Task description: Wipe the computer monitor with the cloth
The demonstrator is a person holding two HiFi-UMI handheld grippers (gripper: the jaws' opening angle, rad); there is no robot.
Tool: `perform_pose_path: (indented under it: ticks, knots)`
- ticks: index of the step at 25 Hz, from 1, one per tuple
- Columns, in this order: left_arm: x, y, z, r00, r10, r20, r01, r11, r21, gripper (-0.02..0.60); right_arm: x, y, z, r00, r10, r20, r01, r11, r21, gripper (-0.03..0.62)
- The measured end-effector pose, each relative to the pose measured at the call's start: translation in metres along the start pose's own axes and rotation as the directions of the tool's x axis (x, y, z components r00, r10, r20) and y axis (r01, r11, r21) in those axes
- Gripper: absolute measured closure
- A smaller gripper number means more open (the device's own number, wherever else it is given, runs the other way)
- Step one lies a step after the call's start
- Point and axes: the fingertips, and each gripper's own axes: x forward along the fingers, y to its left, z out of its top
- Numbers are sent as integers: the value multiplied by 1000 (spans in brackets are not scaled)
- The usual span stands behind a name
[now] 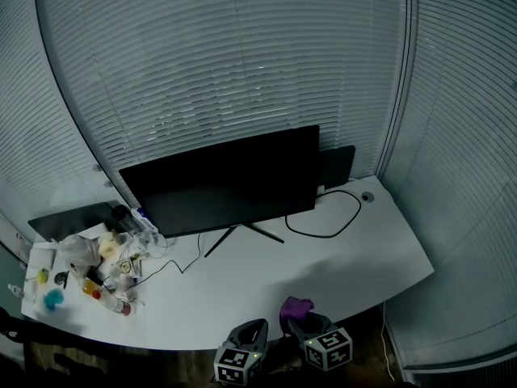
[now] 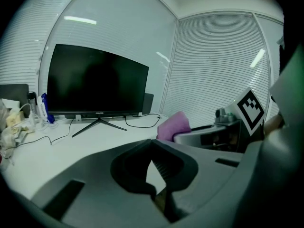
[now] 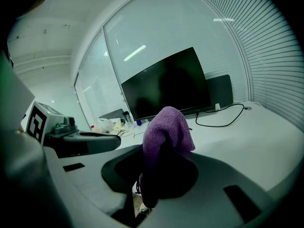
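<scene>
Clamps the purple cloth [image 3: 167, 125] between the fingers [image 3: 184, 174] of the right gripper [image 3: 159, 151]. Fingers closed narrow on the fabric, with a bunched fold standing above the tips and a darker tail hanging down between the pads.

Holds the left gripper [image 2: 152, 144] with its fingers [image 2: 129, 167] brought together, tips touching. Nothing between them, only a sliver of white table showing through the gap lower down.

Keeps both grippers low and side by side at the near edge of the table [image 1: 339, 269], both pointed across it toward the computer monitor [image 1: 226, 180]. In the head view, shows the left gripper [image 1: 252, 326] just beside the right gripper [image 1: 311, 324], marker cubes nearest the camera, and the cloth [image 1: 296, 305] lying over the table's near rim. From the left gripper view, catches the cloth [image 2: 174, 125] poking up from the right gripper [image 2: 209, 136] close alongside.

Finds the monitor [image 2: 95, 82] upright near the back of the table on a splayed two-leg stand, screen dark, slatted blinds [image 1: 226, 55] behind it. Well apart from the cloth, no contact. In the right gripper view, places the monitor [image 3: 168, 84] directly beyond the cloth.

Also on the table: a black cable [image 1: 343, 217] looping right of the stand, and a clutter of small items [image 1: 105, 265] at the left end.
</scene>
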Motion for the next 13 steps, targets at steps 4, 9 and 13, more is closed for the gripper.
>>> perform_pose_path:
  ticks: [4, 9, 13]
  knots:
    - [1, -2, -1, 1000, -2, -1, 2, 1000, 3, 575, -1, -1, -2, 1000, 0, -2, 0, 1000, 1, 514]
    - [3, -1, -7, 1000, 6, -19, -6, 1000, 0, 575, -1, -3, -3, 1000, 0, -4, 0, 1000, 3, 514]
    - [0, -2, -13, 998, 12, -56, -13, 1000, -12, 575, -3, -3, -2, 1000, 1, -3, -1, 1000, 3, 514]
